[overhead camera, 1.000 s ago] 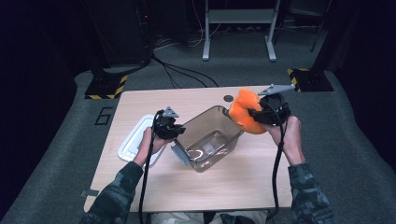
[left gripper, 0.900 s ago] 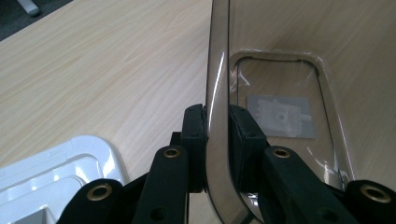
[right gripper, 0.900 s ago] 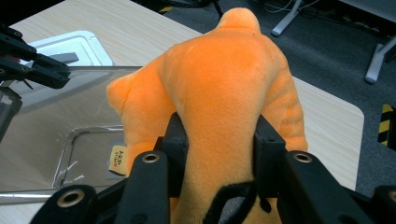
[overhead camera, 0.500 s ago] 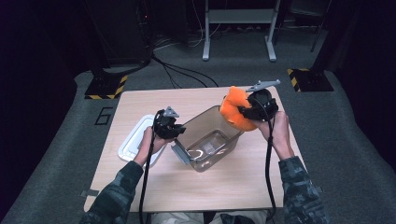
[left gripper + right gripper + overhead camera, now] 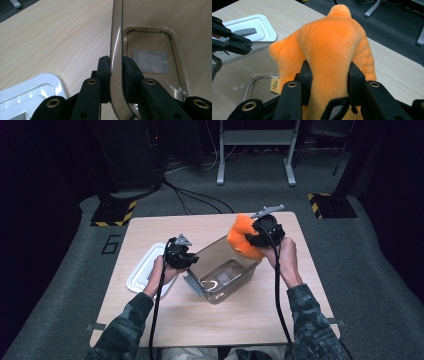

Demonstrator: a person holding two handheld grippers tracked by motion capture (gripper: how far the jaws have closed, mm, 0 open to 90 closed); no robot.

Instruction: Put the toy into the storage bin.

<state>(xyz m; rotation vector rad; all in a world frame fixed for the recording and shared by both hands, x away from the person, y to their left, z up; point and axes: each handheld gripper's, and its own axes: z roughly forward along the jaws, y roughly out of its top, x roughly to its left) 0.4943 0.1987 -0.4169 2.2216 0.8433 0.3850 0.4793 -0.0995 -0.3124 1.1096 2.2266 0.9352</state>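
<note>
Left claw clamped on near-left wall of clear bin, mid-counter. Right claw squeezing orange plush toy, held over bin's far-right rim. White lid left of bin.

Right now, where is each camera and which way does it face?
High view: above the person's side, facing forward and down on the table; both forearms show.
Left gripper view: rides the left claw, along its jaws shut on the bin wall.
Right gripper view: rides the right claw, shut on the plush.
Shared: bin, white lid.
</note>
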